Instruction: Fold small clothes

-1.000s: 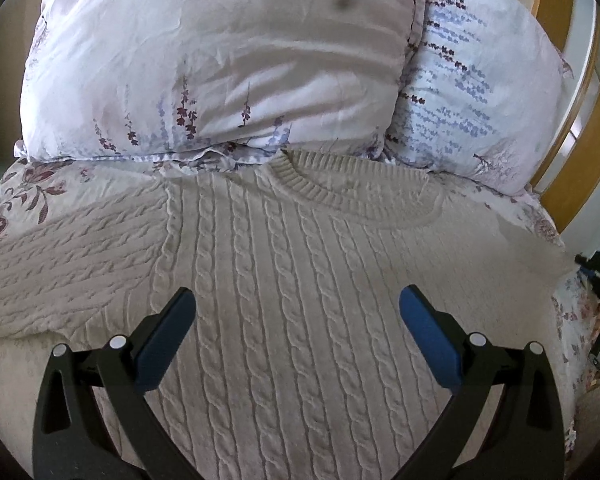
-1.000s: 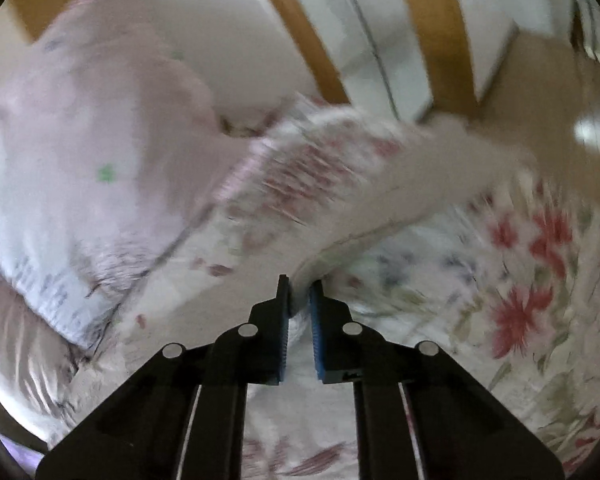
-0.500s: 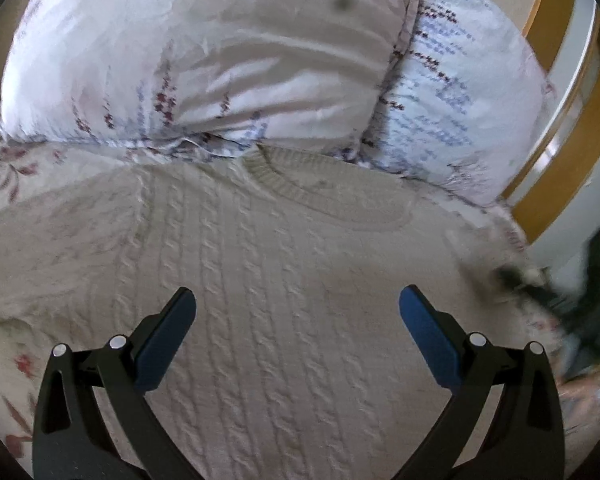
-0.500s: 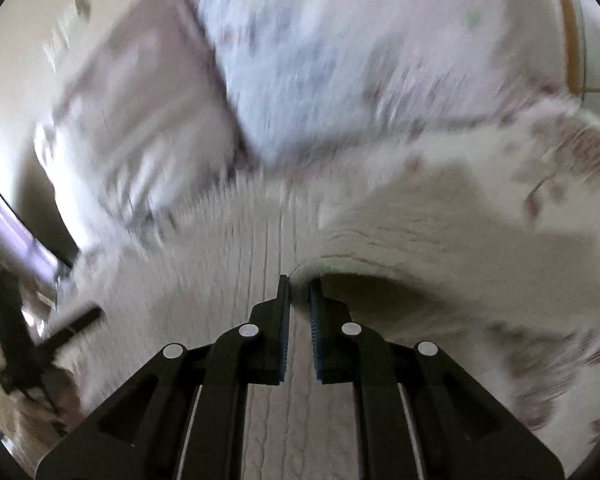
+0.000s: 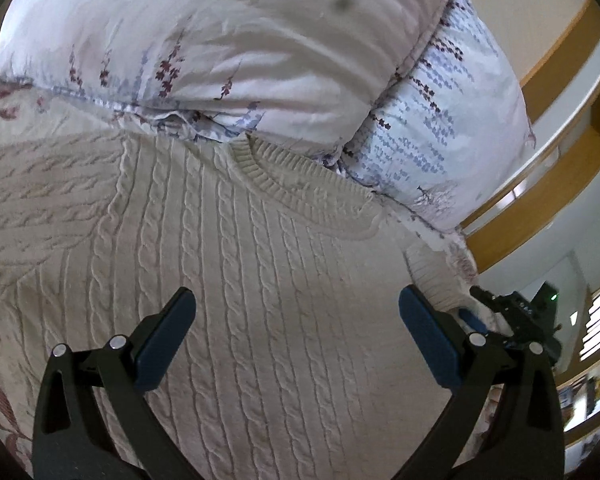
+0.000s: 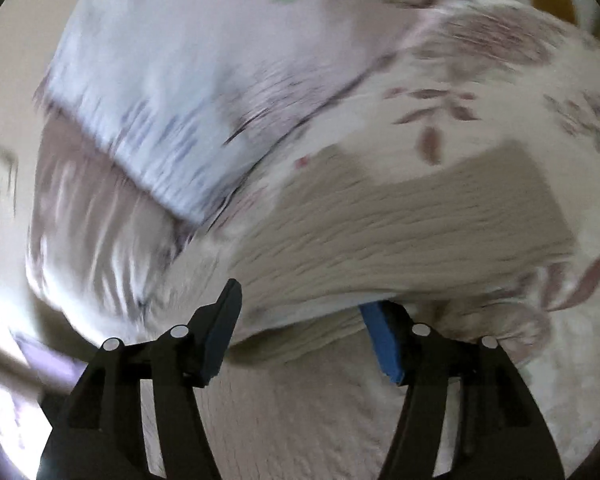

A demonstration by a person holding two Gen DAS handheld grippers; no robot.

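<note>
A cream cable-knit sweater (image 5: 228,264) lies flat on a bed with a floral sheet (image 5: 4,112), and it fills the middle and the lower part of the left wrist view. Its ribbed collar (image 5: 300,184) is at about 12 o'clock from the centre of that view and touches the lower edge of two pillows. The pinkish pillow (image 5: 220,36) is at 11 o'clock and the pale blue pillow (image 5: 452,120) is at 2 o'clock, side by side and pressed together. A wooden bed frame (image 5: 540,208) curves at 3 o'clock.

The left gripper (image 5: 296,332) is released, with its blue-padded fingers wide apart above the body of the sweater; nothing is between them.

The right wrist view is blurred. The right gripper (image 6: 304,332) also stands open. One sleeve (image 6: 420,224) of the sweater is folded over and lies across the view from 12 to 2 o'clock of the gripper, on top of the sweater body and the sheet. The fabric edge covers the tip of the right finger (image 6: 380,340), so whether it touches cannot be told. In the left wrist view this gripper shows at 4 o'clock, beside the sleeve cuff (image 5: 436,280).
</note>
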